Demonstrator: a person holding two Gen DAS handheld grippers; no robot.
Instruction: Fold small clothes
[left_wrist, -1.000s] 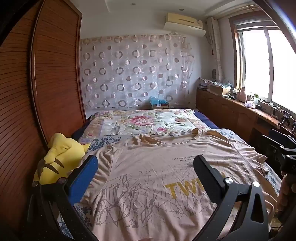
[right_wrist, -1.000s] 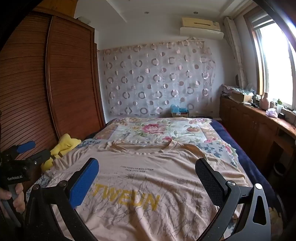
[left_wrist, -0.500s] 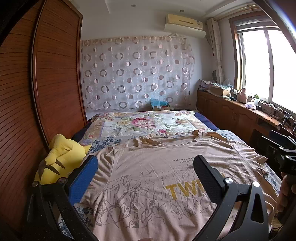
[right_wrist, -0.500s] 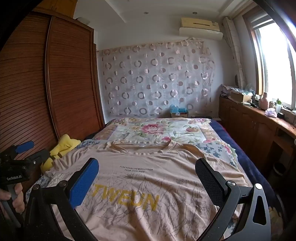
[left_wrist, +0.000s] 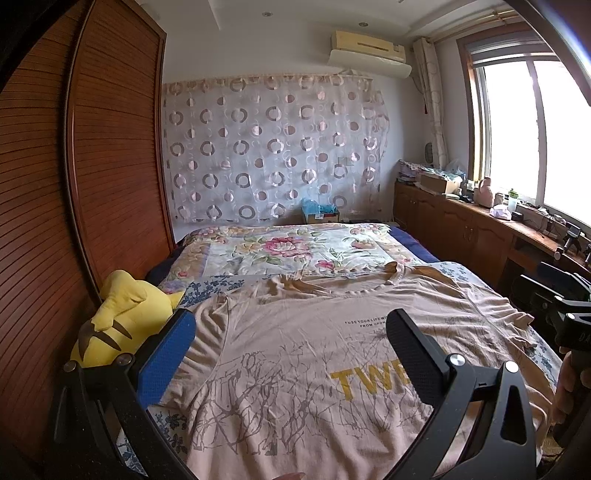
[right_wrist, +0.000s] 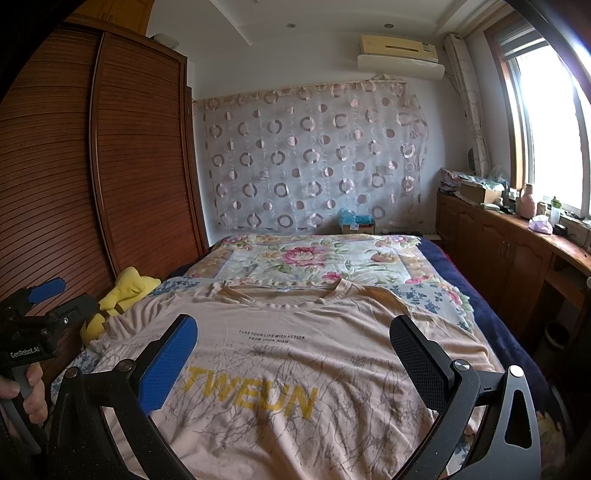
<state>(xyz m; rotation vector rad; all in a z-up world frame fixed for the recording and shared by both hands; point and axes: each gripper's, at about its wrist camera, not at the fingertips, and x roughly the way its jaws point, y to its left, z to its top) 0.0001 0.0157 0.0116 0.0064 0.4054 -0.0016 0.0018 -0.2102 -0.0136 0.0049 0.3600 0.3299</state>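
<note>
Beige T-shirt (right_wrist: 295, 369) spread flat, front up, on the bed (right_wrist: 509, 332).
Left gripper (left_wrist: 291, 350) and right gripper (right_wrist: 295, 354) hover above the shirt, both wide apart and empty; a yellow plush (left_wrist: 125, 314) sits left of it.

We are looking over a bed (right_wrist: 495, 332) whose near half is lying under a spread T-shirt (right_wrist: 295, 369), flat, with open air above it where either gripper could pass. On the left, a yellow plush toy (left_wrist: 125, 317) is sitting against the wooden wardrobe (left_wrist: 74, 184), narrowing the shirt's left edge. On the right, a strip of floor is separating the bed from a cluttered wooden counter (right_wrist: 535, 243). Beyond the collar, the floral quilt (right_wrist: 314, 258) is lying bare up to the curtain (right_wrist: 314, 158).
</note>
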